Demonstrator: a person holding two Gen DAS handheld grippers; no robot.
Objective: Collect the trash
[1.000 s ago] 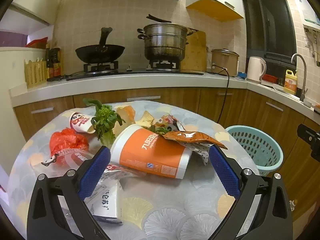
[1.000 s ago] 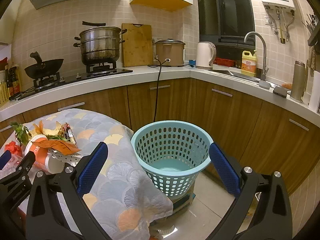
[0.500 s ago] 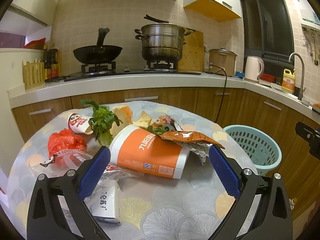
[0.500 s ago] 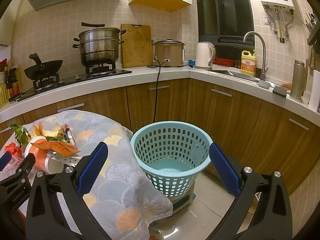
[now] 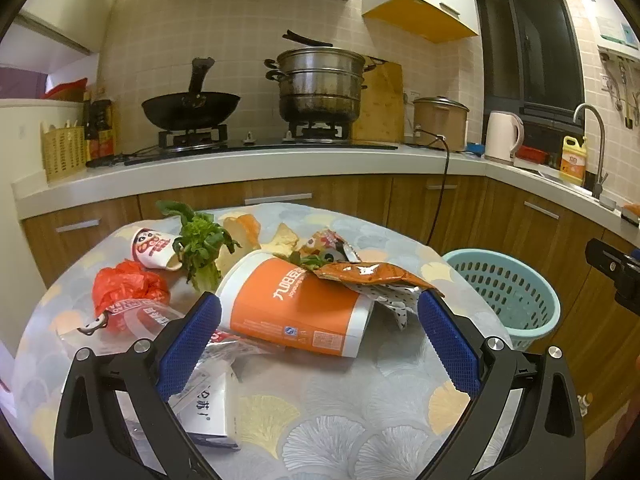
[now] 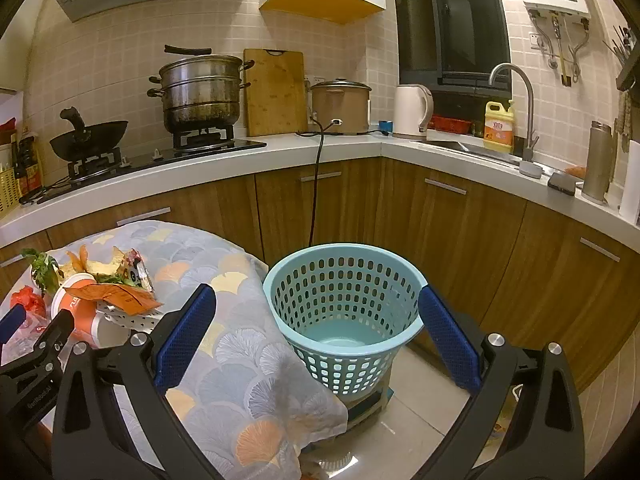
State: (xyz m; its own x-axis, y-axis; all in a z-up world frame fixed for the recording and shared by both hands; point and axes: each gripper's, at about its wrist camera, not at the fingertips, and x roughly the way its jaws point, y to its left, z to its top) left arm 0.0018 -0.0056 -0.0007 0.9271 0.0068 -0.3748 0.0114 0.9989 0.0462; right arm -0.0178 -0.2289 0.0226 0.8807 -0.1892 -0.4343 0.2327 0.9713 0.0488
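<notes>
A pile of trash lies on the round table [image 5: 360, 412]: an orange paper tub [image 5: 296, 306] on its side, an orange snack wrapper [image 5: 368, 274] draped over it, a red plastic bag [image 5: 126, 288], a small printed cup [image 5: 154, 248], leafy greens [image 5: 202, 246], peels and a white carton [image 5: 206, 408]. My left gripper [image 5: 318, 344] is open, its blue pads on either side of the tub and just short of it. My right gripper [image 6: 316, 346] is open and holds nothing. It frames the light-blue perforated basket [image 6: 344, 312], which stands on the floor beside the table and has nothing inside.
A patterned cloth [image 6: 240, 364] hangs off the table edge toward the basket. Behind runs an L-shaped counter [image 5: 256, 164] with a wok [image 5: 190, 108], a steamer pot [image 5: 320, 86], a rice cooker [image 6: 340, 106], a kettle [image 6: 412, 110] and a sink tap [image 6: 516, 96]. Wooden cabinets stand close behind the basket.
Both views have shifted only slightly. The left gripper has drawn back a little from the trash pile. Both grippers stay open, and nothing was picked up.
</notes>
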